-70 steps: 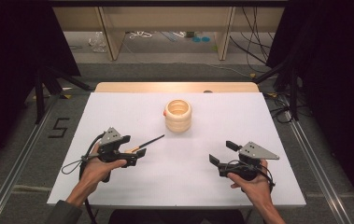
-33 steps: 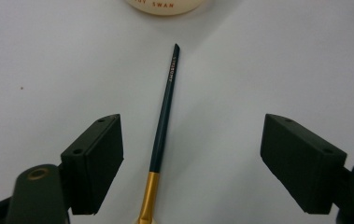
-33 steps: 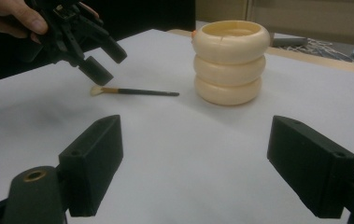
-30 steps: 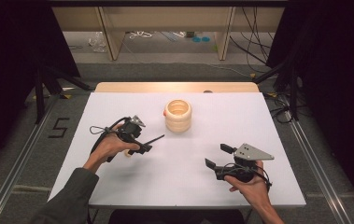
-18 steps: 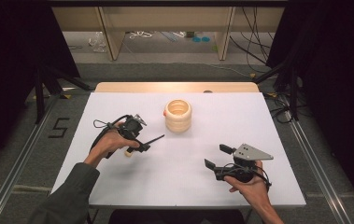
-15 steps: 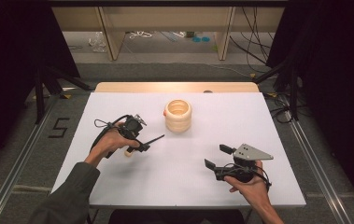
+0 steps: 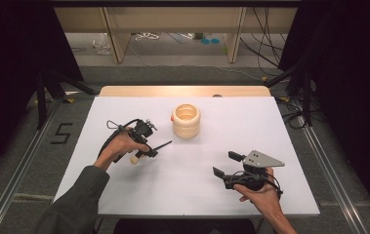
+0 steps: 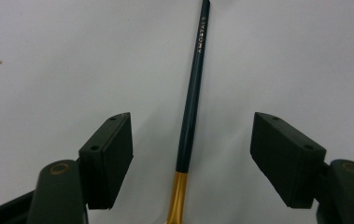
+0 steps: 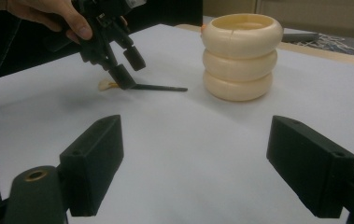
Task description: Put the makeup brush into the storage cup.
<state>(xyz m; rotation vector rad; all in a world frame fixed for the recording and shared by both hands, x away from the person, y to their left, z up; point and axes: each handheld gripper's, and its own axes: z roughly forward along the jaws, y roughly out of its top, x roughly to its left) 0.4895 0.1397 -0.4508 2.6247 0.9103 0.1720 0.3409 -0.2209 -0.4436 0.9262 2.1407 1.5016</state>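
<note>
A slim brush (image 7: 161, 145) with a dark handle, gold ferrule and pale tip lies on the white sheet, left of centre. My left gripper (image 7: 148, 149) is tipped down over it, open. In the left gripper view the brush (image 8: 194, 79) runs up between the two wide-apart jaws, touching neither. A cream ribbed cup (image 7: 186, 120) stands upright at the middle back, just beyond the brush's handle end. My right gripper (image 7: 225, 164) is held open low at the front right, nothing between its jaws. Its own view faces the cup (image 9: 242, 56) and the left gripper (image 9: 127, 65).
The white sheet (image 7: 231, 122) covers a table with a wooden far edge (image 7: 182, 90). Black stand legs (image 7: 46, 92) and cables (image 7: 295, 105) sit on the floor at both sides. A floor mark reading 5 (image 7: 61, 133) lies to the left.
My left gripper has moved forward and right from the front left, tipped down, and come to straddle the brush. The right gripper has barely shifted. The brush and cup have not moved.
</note>
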